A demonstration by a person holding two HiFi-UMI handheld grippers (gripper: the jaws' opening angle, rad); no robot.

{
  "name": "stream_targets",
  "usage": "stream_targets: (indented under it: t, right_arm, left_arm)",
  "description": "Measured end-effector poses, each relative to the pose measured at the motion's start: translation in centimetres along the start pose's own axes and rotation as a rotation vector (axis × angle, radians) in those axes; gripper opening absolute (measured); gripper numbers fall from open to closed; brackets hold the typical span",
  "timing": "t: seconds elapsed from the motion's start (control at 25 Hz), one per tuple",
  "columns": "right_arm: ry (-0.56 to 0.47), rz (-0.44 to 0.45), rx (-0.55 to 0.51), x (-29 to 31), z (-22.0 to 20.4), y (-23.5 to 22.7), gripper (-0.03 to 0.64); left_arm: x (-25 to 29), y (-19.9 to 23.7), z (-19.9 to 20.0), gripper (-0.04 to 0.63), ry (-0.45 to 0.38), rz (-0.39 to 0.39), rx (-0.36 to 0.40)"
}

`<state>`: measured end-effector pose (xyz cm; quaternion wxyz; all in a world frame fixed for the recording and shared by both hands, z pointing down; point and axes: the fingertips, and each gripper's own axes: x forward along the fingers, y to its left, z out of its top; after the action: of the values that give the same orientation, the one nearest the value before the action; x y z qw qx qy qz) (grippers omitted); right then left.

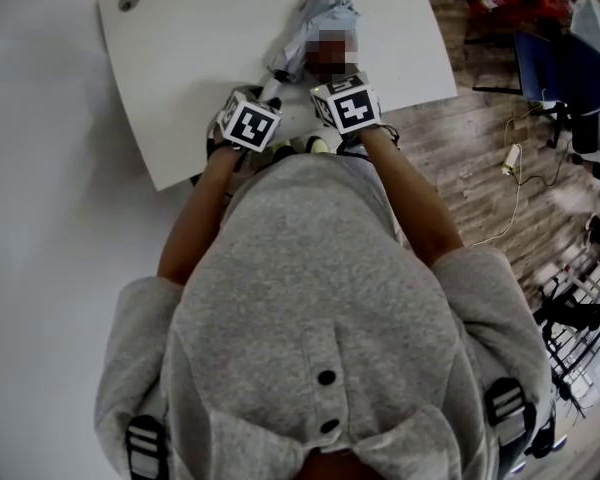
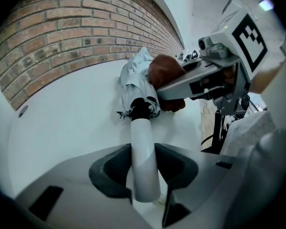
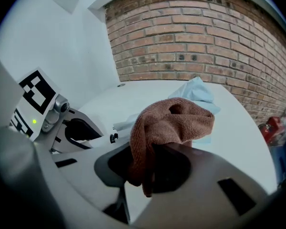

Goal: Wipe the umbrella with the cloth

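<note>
Near the middle of the table's (image 1: pixel 195 48) front edge, the folded umbrella (image 2: pixel 137 78) lay flat. Its white handle (image 2: pixel 144 142) pointed at that edge and its pale grey canopy ran toward the far side of the surface.

From my station I read the left tongs (image 2: pixel 144 168) in their own view. The jaws stood partly open, one on each side of the handle. Both dark pads sat against the white tube, so I counted that as a grip on the umbrella. The handle's end reached just past the pads toward the camera.

The right tongs (image 3: pixel 150 168) had their jaws drawn nearly together on the brown cloth (image 3: pixel 174 120). One fold was pinched between the pads. A tail hung below them and the bulk was heaped over the upper jaw.

In the left gripper view, the cloth sat at the canopy's side nearest the right tongs, beside the dark collar where the handle meets the fabric. I could not tell whether it pressed on the fabric or only lay close to it.

Beyond the table's far edge stood a brick wall (image 2: pixel 76 37).
</note>
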<state>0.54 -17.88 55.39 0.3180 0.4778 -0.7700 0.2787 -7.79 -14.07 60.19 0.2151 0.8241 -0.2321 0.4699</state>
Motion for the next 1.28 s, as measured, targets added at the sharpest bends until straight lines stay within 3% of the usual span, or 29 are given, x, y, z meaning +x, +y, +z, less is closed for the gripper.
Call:
stream_targets:
  t: [0.32, 0.6, 0.72, 0.92, 1.0, 1.08, 1.28]
  right_arm:
    - [0.011, 0.088, -0.033, 0.0, 0.2, 2.6, 0.083]
    - [0.017, 0.235, -0.072, -0.8, 1.4, 4.6, 0.083]
    - [0.010, 0.332, -0.093, -1.5, 2.6, 5.9, 0.083]
    - [0.003, 0.596, -0.099, -3.4, 4.7, 8.8, 0.083]
    - [0.008, 0.659, -0.104, -3.6, 5.2, 9.1, 0.083]
    - [0.033, 0.651, -0.114, -2.7, 4.9, 8.0, 0.083]
    - [0.097, 0.511, -0.153, -0.2, 5.3, 1.2, 0.084]
  left_arm:
    - [0.2, 0.3, -0.2, 0.161, 0.004, 0.008, -0.011]
    - [0.4, 0.4, 0.1, 0.161, 0.017, 0.014, -0.024]
    - [0.3, 0.2, 0.3, 0.161, 0.019, 0.014, -0.031]
    - [0.2, 0.4, 0.3, 0.161, 0.013, 0.022, -0.035]
    - [0.3, 0.6, 0.1, 0.161, 0.010, 0.022, -0.040]
    - [0.3, 0.7, -0.1, 0.161, 0.010, 0.023, -0.043]
    - [0.2, 0.9, 1.4, 0.161, 0.013, 0.034, -0.045]
